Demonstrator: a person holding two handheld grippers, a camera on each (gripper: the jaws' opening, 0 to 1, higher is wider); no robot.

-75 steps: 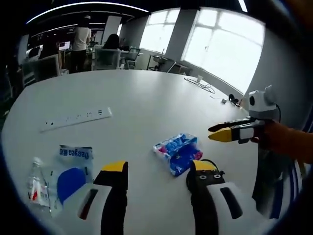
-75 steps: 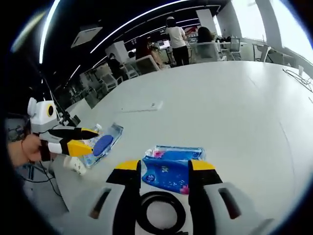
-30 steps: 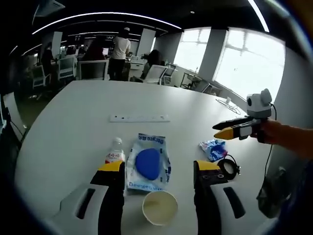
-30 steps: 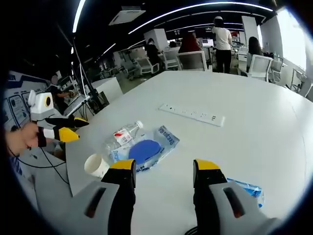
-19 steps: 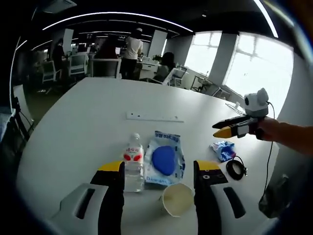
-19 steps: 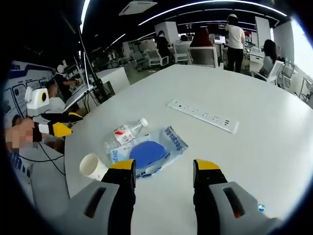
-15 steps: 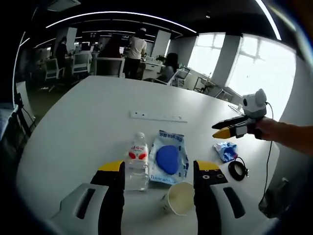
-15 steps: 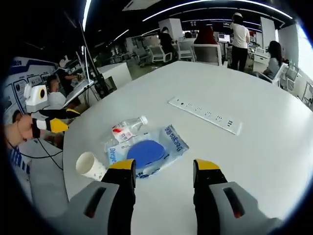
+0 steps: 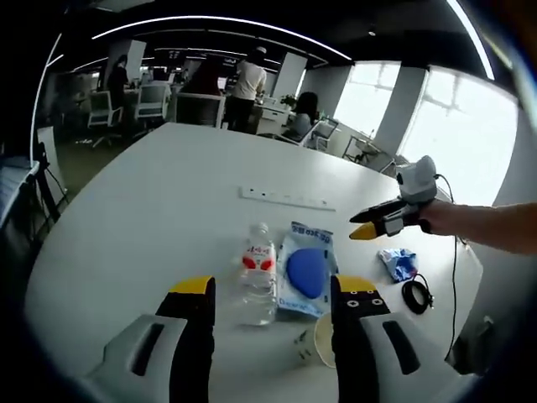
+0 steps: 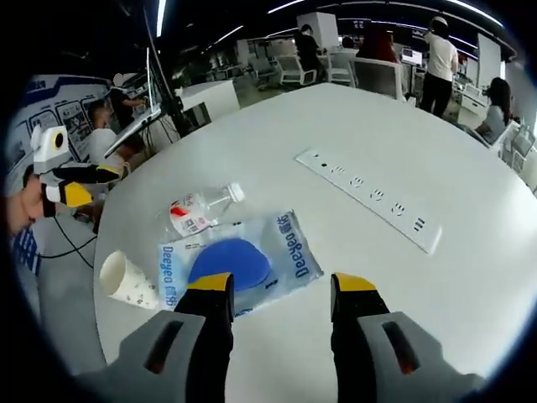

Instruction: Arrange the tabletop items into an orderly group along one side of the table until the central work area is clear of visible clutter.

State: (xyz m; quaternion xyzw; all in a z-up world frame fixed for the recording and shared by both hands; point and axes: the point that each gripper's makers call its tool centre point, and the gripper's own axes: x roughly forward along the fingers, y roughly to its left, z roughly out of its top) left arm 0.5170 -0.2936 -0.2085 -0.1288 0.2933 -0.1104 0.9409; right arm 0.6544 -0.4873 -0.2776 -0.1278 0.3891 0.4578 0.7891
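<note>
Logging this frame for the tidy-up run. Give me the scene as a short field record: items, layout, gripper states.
surface: white table
bottle: clear water bottle lying on its side, red label, beside the pouch
pouch: clear pouch with blue disc, flat, near the table edge
cup: paper cup on its side, at the table edge
power strip: white power strip, farther in, apart from the group
packet: blue packet, next to the black cable coil
left gripper: left gripper open, holding nothing, above the table
right gripper: right gripper open, holding nothing, jaws over the pouch end
</note>
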